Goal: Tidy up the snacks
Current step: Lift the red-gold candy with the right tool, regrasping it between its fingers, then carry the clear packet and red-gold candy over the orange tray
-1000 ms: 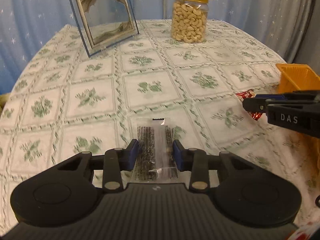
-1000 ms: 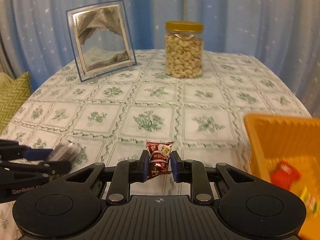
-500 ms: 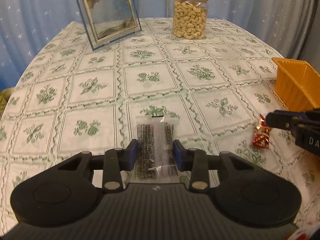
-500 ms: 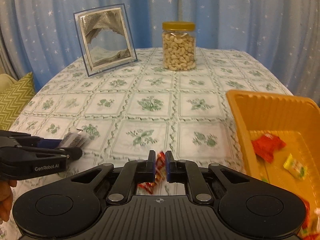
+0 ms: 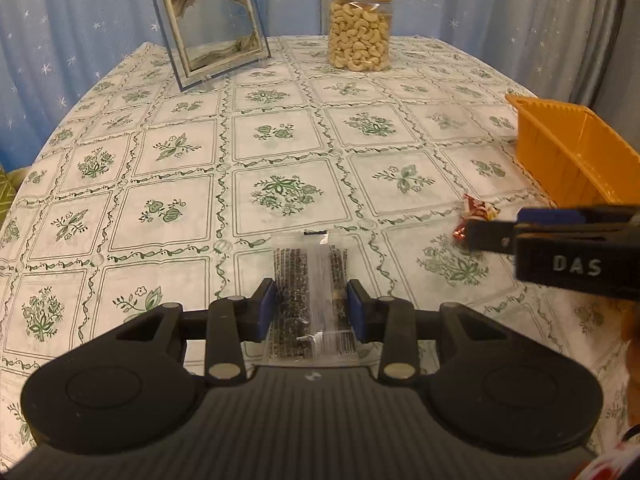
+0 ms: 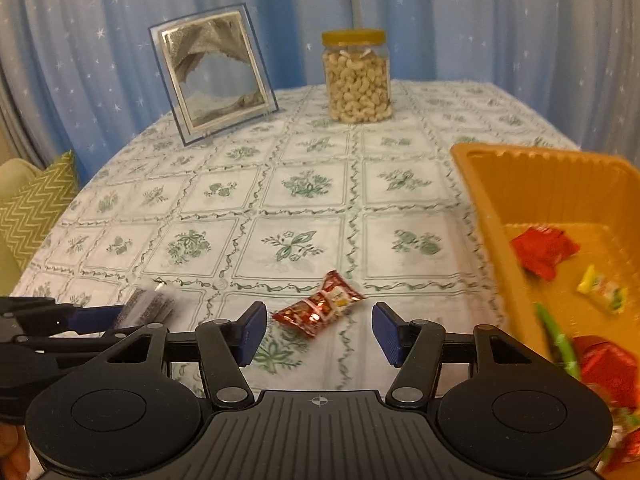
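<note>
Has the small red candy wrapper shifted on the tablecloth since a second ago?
Yes. The small red candy wrapper now lies nearer the orange plastic bin, between the right gripper's opening jaws.

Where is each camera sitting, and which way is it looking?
Left wrist view: on the left gripper, looking forward and down over the tablecloth; its pads clamp a clear snack packet, and the other gripper shows at the right.
Right wrist view: on the right gripper, looking forward and down; its jaws are opening with the red candy loose between them, the orange tray at the right.
Both share the cashew jar, sand picture frame, tray and candy.
</note>
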The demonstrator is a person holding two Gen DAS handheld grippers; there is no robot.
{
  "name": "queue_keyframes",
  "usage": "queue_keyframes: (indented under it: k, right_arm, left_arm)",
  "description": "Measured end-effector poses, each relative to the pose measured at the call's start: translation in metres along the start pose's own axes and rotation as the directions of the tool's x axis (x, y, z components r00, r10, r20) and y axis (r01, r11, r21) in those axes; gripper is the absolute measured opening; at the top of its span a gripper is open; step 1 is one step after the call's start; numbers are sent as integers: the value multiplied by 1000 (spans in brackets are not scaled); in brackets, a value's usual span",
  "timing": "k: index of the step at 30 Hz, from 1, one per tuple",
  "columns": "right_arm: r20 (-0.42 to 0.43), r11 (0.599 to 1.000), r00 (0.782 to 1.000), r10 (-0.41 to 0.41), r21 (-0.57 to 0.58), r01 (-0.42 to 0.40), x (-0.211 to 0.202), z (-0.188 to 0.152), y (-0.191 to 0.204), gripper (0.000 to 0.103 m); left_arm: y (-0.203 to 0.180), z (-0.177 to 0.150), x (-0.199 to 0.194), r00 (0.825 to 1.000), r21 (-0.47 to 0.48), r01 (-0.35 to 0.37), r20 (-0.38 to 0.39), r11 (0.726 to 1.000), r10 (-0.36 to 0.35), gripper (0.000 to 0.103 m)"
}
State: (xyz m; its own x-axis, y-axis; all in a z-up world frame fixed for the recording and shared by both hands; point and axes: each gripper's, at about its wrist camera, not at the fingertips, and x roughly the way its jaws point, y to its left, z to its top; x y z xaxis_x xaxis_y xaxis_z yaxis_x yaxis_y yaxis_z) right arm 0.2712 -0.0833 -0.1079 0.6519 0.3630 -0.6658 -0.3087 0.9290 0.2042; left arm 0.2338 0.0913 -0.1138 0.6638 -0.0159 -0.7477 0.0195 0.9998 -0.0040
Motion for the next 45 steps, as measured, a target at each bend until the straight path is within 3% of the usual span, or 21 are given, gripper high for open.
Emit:
queue_keyframes:
  k: [7, 9, 12, 18, 21, 28, 45]
  right_arm:
    - [10, 1000, 1000, -27, 7, 27, 23, 7, 7, 56]
    - [15, 996, 997, -78, -51, 79, 25, 6, 14, 37]
    - [21, 988, 994, -112, -105, 113, 25, 1, 17, 25]
    - [21, 988, 994, -110, -109, 111, 18, -7, 17, 21]
    - [28, 989, 994, -101, -106, 104, 9, -7, 18, 21]
    - [48, 991, 995, -85, -98, 90, -18, -13, 23, 21]
    - [109, 995, 990, -94, -24, 97, -113, -28, 7, 21]
  left_arm:
    - [5, 1, 4, 1000, -10, -6, 15, 1000, 6, 37]
    - [3, 1, 5, 1000, 2, -12, 16, 1000, 12, 39]
    - [1, 1, 6, 999, 16, -27, 20, 1000, 27, 46]
    - [2, 1, 7, 999, 7, -30, 23, 1000, 29, 49]
    - [1, 2, 5, 1000, 21, -6, 12, 1000, 5, 35]
    - [-2, -3, -4, 1000, 17, 6, -4, 1000, -6, 33]
    - [-45, -20, -82, 998, -99, 56, 39, 994, -52, 33]
